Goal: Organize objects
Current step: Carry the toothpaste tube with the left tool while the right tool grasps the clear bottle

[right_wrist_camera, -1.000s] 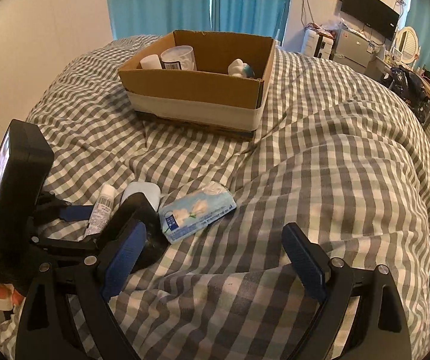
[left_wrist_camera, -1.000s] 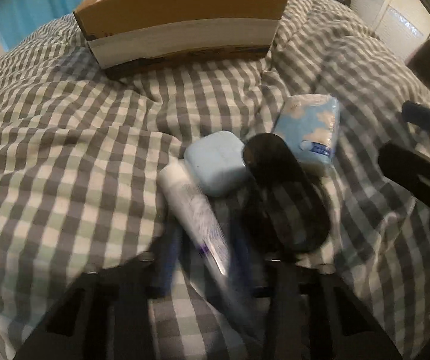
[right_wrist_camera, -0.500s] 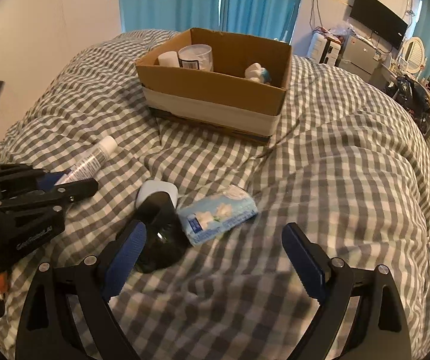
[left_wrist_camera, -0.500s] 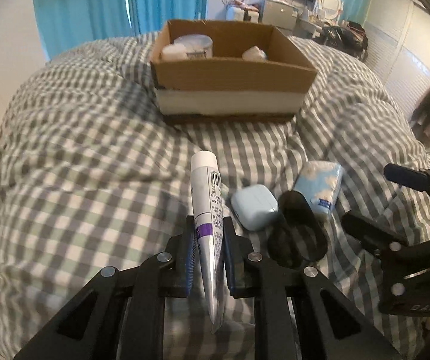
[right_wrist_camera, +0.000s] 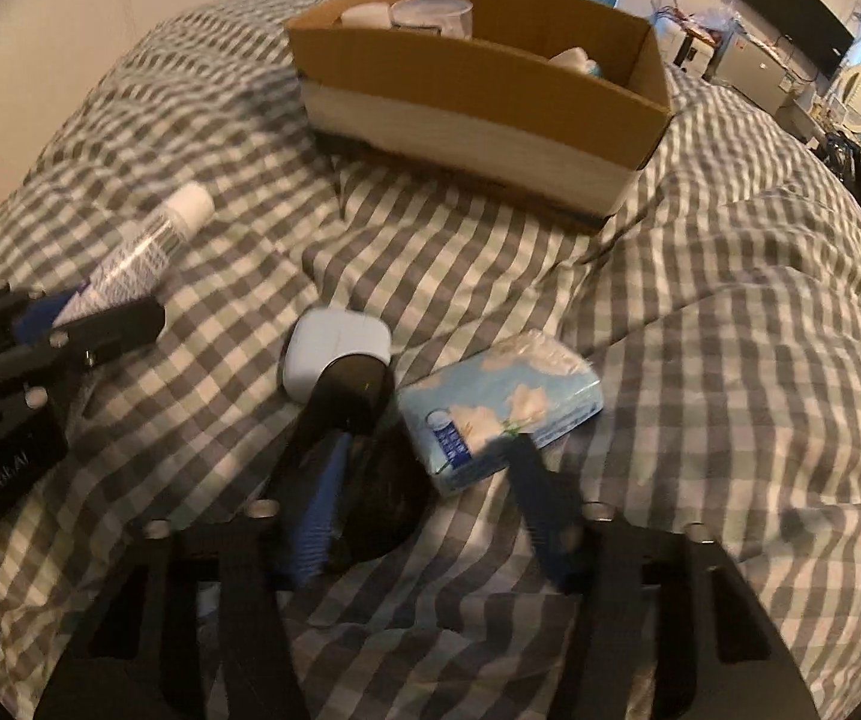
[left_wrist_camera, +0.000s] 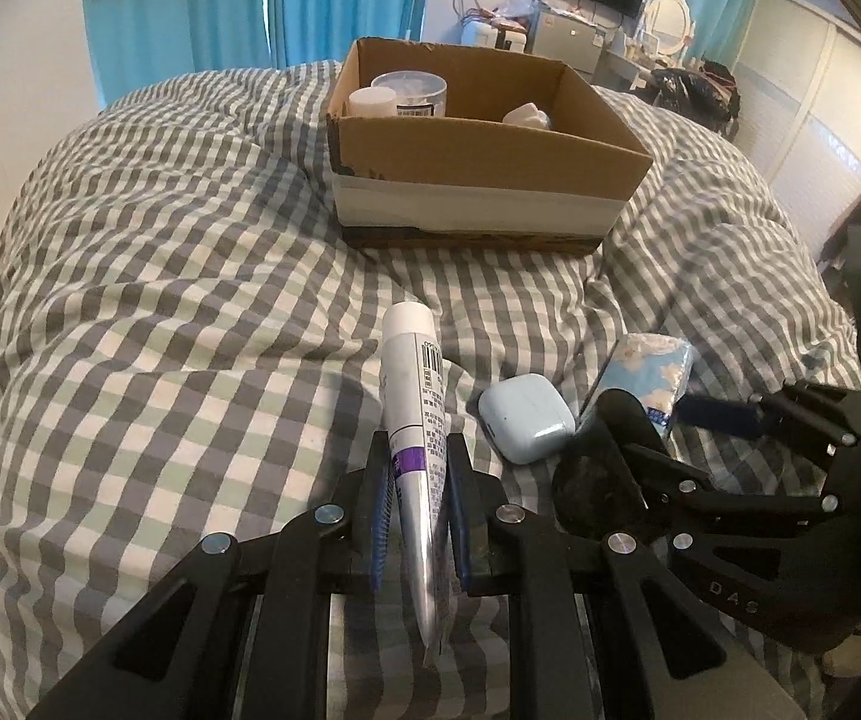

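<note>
Above the checked bedding, left hand-held gripper (left_wrist_camera: 417, 501) clamps the tube (left_wrist_camera: 415, 414); right hand-held gripper (right_wrist_camera: 427, 468) spread over the tissue pack (right_wrist_camera: 499, 405).

Box contents (left_wrist_camera: 412, 93) half hidden behind the cardboard wall (left_wrist_camera: 478, 150); right-wrist view motion-blurred.

White tube (left_wrist_camera: 415, 414) clamped, tissue pack (right_wrist_camera: 499, 405) on bedspread

The left gripper (left_wrist_camera: 417, 474) is clamped on a tube (left_wrist_camera: 415, 414), held above the bed. The right gripper (right_wrist_camera: 424, 480) is low, jaws spread wide.
</note>
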A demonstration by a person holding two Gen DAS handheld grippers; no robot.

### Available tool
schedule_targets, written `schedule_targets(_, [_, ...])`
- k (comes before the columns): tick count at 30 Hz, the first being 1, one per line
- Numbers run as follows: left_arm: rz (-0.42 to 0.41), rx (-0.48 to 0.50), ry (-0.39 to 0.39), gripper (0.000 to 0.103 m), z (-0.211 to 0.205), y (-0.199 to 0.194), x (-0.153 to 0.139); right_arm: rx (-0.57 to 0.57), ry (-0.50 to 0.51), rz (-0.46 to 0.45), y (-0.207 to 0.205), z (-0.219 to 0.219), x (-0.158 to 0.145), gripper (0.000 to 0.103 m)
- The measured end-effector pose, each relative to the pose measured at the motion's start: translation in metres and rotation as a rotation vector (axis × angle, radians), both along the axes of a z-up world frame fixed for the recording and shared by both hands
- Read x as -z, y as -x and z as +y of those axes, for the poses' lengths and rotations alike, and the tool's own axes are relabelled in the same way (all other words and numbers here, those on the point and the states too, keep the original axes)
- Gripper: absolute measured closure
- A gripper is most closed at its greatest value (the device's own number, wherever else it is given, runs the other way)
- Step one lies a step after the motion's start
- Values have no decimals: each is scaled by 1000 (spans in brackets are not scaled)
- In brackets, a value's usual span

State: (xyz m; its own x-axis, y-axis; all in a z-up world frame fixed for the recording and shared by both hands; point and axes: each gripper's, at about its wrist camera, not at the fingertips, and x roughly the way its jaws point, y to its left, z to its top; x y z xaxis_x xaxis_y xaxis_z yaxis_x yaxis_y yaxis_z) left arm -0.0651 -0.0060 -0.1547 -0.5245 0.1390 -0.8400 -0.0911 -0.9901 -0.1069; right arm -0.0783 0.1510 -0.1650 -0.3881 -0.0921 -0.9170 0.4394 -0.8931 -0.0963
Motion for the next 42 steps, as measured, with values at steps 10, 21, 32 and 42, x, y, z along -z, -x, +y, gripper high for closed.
schedule_targets(10, [27,14,3,87,3,-9,-9,-54,-19,21,-17,-9,-2,94])
schedule_targets(21, [62,12,1,87,6,-23,-30,-44,39,111,-31,-3,-38,95])
schedule_targets(32, [111,29,-26,87,7,-25,-63,-45,74,220,-41,7,-82,95])
schedule_targets(42, [176,49,-29,87,8,9,-103,-58,95,331,-21,5,-135,95])
